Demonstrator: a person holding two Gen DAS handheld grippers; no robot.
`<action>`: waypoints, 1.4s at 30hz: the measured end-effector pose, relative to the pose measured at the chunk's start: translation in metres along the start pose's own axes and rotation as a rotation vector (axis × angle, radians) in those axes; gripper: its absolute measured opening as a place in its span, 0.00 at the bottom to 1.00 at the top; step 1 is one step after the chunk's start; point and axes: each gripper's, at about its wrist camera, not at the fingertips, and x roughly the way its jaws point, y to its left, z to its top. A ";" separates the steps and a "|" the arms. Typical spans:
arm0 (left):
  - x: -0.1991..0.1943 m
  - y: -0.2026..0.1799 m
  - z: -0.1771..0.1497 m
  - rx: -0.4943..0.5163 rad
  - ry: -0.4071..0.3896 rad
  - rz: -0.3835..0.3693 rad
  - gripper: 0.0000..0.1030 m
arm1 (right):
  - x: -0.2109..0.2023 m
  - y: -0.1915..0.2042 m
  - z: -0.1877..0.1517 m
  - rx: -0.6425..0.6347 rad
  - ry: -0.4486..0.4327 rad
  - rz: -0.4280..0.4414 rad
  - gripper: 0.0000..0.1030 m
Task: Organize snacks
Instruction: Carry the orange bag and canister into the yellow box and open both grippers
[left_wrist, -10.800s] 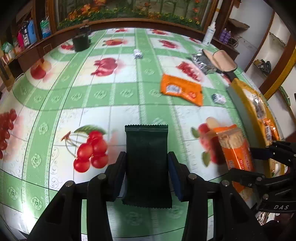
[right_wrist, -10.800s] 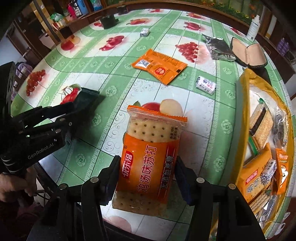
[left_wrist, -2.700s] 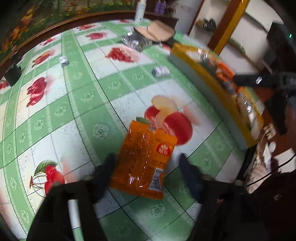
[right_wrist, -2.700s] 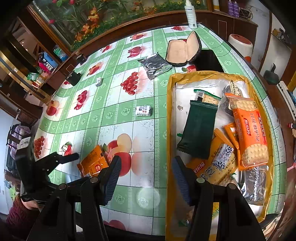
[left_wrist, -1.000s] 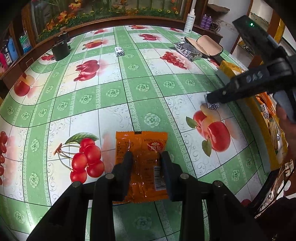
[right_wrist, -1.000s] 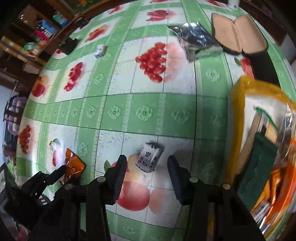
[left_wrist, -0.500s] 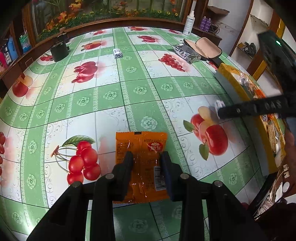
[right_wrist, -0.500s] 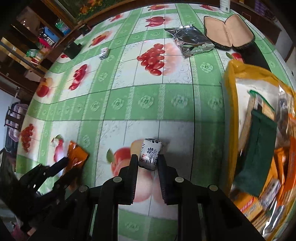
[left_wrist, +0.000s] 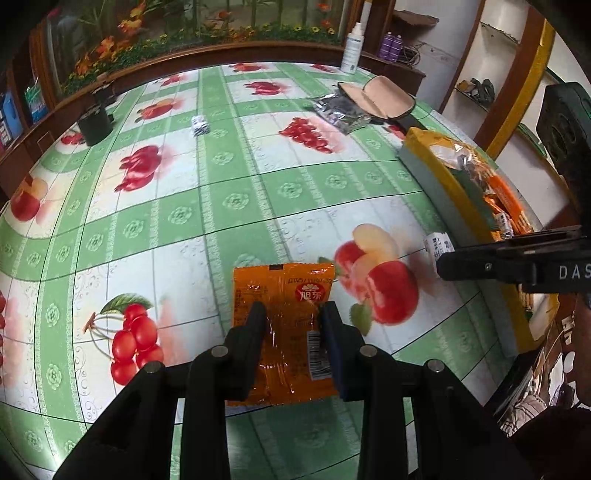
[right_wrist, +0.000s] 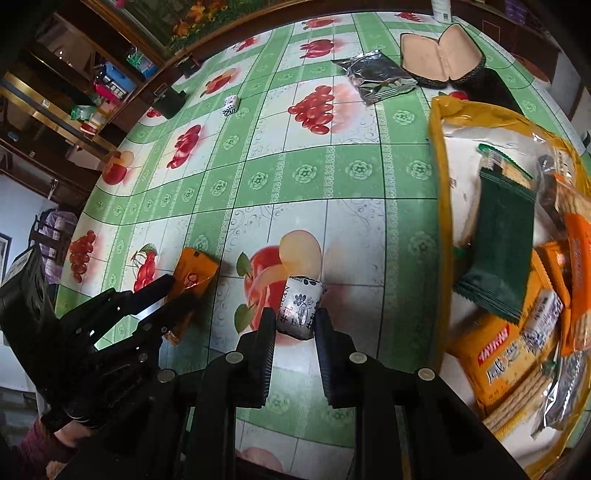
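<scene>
The orange packet (left_wrist: 286, 325) is pinched by the left gripper (left_wrist: 293, 325), long axis pointing away; the candy (right_wrist: 300, 312) is clamped likewise by the right gripper (right_wrist: 294, 325).

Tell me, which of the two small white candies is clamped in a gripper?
The nearer white candy, pinched by the right gripper; the other candy lies untouched far across the table.

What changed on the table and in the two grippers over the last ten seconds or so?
The green packet and cracker pack went into the yellow tray. Left gripper now clamps the orange sachet; right gripper has just closed on the small white candy. Silver pouch unmoved.
</scene>
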 end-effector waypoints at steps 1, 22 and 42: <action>-0.001 -0.002 0.001 0.004 -0.003 0.001 0.29 | -0.002 -0.001 -0.001 0.002 -0.003 0.000 0.22; -0.020 -0.060 0.026 0.108 -0.063 0.005 0.29 | -0.051 -0.037 -0.016 0.035 -0.079 0.034 0.22; -0.027 -0.124 0.063 0.230 -0.114 -0.035 0.29 | -0.099 -0.110 -0.035 0.180 -0.172 0.033 0.22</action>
